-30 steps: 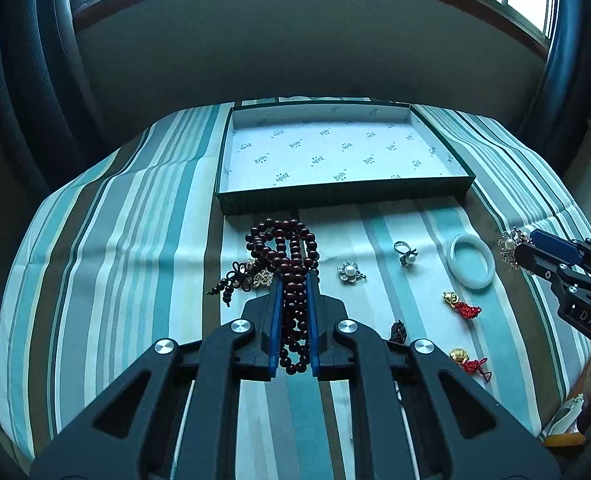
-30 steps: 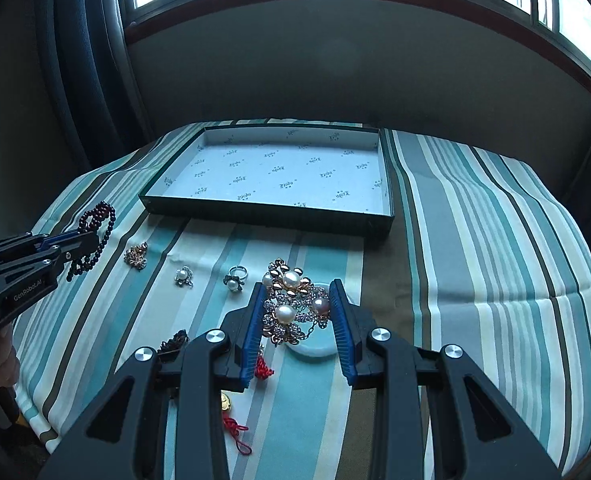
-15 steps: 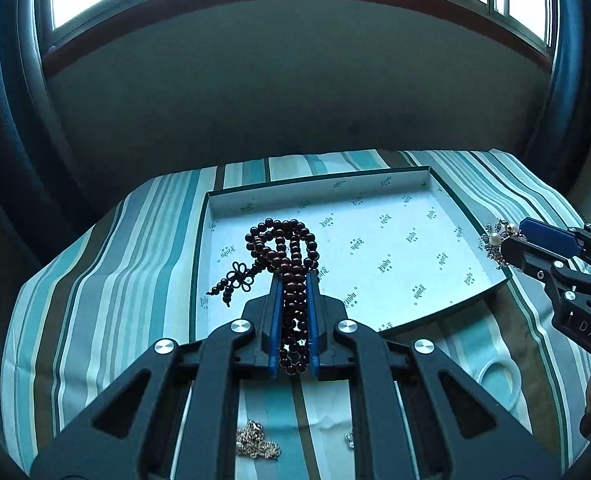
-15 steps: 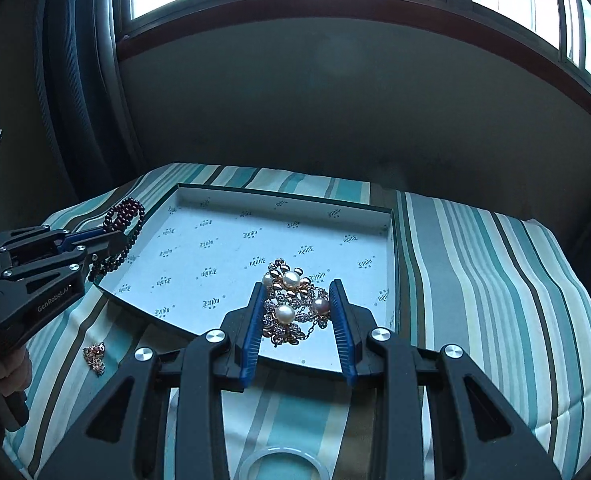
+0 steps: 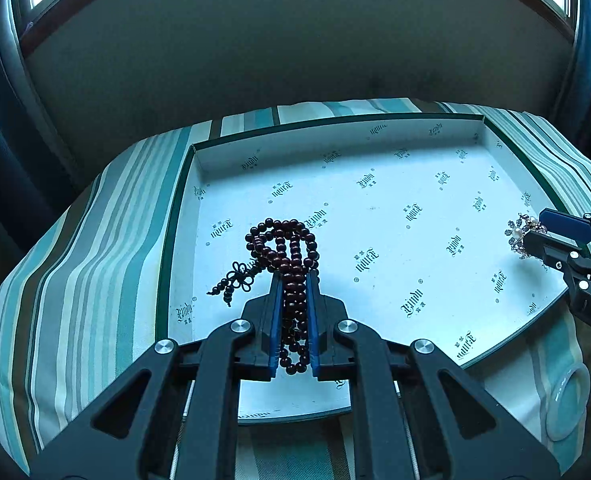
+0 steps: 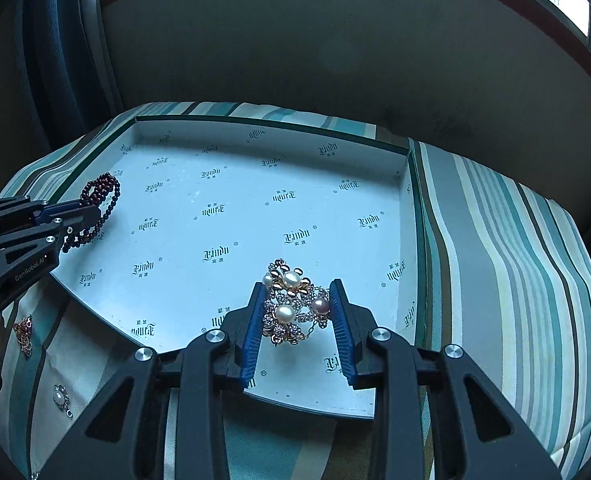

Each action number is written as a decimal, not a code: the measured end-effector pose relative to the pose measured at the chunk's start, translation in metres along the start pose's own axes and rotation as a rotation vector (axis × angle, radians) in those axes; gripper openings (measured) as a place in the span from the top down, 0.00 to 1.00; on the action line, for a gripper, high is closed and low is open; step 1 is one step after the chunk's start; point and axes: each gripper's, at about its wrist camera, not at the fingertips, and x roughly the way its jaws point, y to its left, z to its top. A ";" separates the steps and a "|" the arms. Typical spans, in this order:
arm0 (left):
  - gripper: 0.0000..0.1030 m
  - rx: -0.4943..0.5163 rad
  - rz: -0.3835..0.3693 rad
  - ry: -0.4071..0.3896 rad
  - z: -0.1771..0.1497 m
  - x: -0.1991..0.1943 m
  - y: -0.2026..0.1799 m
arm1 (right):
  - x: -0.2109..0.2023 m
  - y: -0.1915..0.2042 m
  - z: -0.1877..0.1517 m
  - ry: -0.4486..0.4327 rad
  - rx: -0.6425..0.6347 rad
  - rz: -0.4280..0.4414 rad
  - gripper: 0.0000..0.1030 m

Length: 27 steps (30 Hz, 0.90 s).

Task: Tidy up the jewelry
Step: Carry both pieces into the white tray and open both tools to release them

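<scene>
Dark red bead strand (image 5: 291,264): clamped between the blue-padded fingers of the left gripper (image 5: 293,280), centre of the left wrist frame. Loops bunch above the fingertips; a knotted tassel end (image 5: 235,280) hangs off to the left. More beads trail down between the pads toward the lower centre. The strand sits over the left part of the box floor; whether the lowest beads touch the floor cannot be told.

Pearl and rhinestone piece (image 6: 293,306): held between the fingers of the right gripper (image 6: 297,292), lower centre of the right wrist frame. Three larger pearls visible, with gold-toned petals and a fine chain. The fingers stand wider than on the left, pressed against both sides of the cluster. It sits over the near right part of the box floor.

Box (image 5: 375,128): shallow, dark green rim, white lining printed with repeated dark logos. Fills the middle of both frames.

Cross-views: the right gripper enters the left wrist frame at the right edge; the left gripper enters the right wrist frame at the left edge.

On the striped cloth (image 6: 495,240), outside the box: a pale bangle (image 5: 567,404) lower right in the left wrist frame; a small pearl brooch (image 6: 60,399) and a gold and red piece (image 6: 23,334) lower left in the right wrist frame.
</scene>
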 end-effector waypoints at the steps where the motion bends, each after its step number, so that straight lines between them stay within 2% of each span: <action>1: 0.90 0.002 0.001 0.004 -0.001 0.002 0.000 | 0.001 0.000 -0.001 0.004 0.001 0.003 0.68; 4: 0.89 0.007 0.003 0.021 -0.004 0.010 -0.001 | 0.007 -0.002 -0.003 0.020 0.008 0.013 0.67; 7: 0.86 0.014 0.013 0.011 -0.004 0.010 -0.002 | 0.010 -0.006 -0.005 0.023 0.030 0.018 0.62; 10: 0.70 0.020 0.007 0.020 -0.004 0.012 -0.003 | 0.010 -0.010 -0.005 0.018 0.053 0.021 0.56; 12: 0.69 0.024 0.006 0.019 -0.006 0.013 -0.004 | 0.009 -0.011 -0.005 0.014 0.057 0.022 0.56; 16: 0.54 0.015 0.011 0.007 -0.006 0.008 -0.002 | 0.000 -0.010 -0.004 -0.001 0.059 0.026 0.56; 20: 0.48 0.025 0.021 -0.014 -0.005 -0.003 -0.003 | -0.018 -0.006 -0.003 -0.029 0.048 0.028 0.56; 27: 0.48 0.027 0.022 -0.036 -0.015 -0.041 -0.007 | -0.064 0.004 -0.021 -0.049 0.029 0.055 0.56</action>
